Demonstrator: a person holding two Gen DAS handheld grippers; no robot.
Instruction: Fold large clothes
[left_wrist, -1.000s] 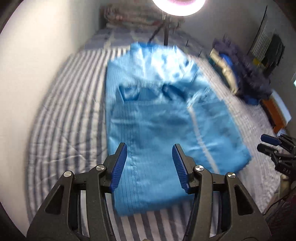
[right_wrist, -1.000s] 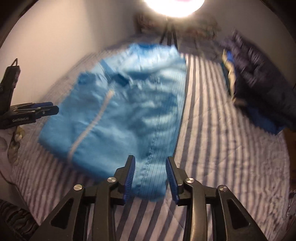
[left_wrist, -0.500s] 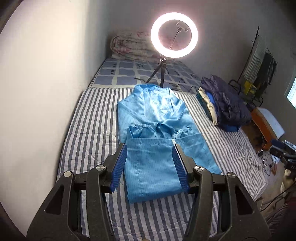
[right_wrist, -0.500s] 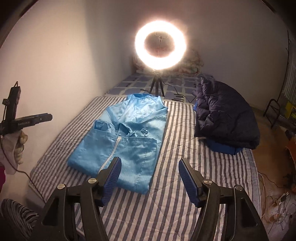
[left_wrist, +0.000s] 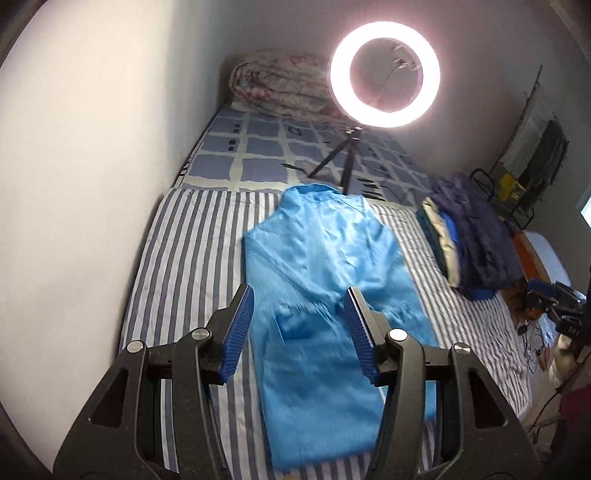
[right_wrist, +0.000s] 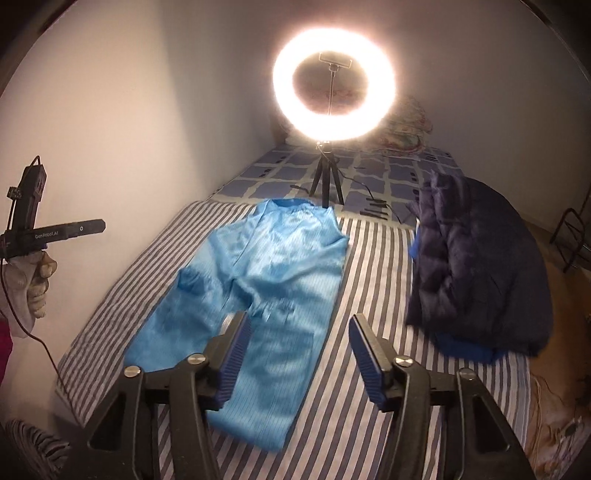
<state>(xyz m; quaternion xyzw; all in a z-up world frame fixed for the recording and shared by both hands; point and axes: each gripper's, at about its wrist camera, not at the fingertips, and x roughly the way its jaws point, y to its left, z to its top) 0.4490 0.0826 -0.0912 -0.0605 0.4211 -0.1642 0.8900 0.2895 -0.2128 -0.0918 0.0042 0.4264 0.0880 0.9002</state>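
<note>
Blue garment (left_wrist: 325, 295) lies centre frame on the striped bedsheet (left_wrist: 192, 258), lower part doubled up over the torso | done: first fold, by my reading | left: further folds | left gripper (left_wrist: 299, 334) fingers apart, empty | right gripper (right_wrist: 301, 360) jaws closing, nothing between them

Light source: a ring light (left_wrist: 385, 74) (right_wrist: 334, 79) at the top of both frames.
Glare: strong in the right wrist view, with a halo spilling over the wall behind.
Brightness: left view evenly lit; right view dim, corners dark.
Blur: the blue garment (left_wrist: 332, 295) (right_wrist: 258, 295) smears.
Distortion: fisheye bending with black rounded edges.
</note>
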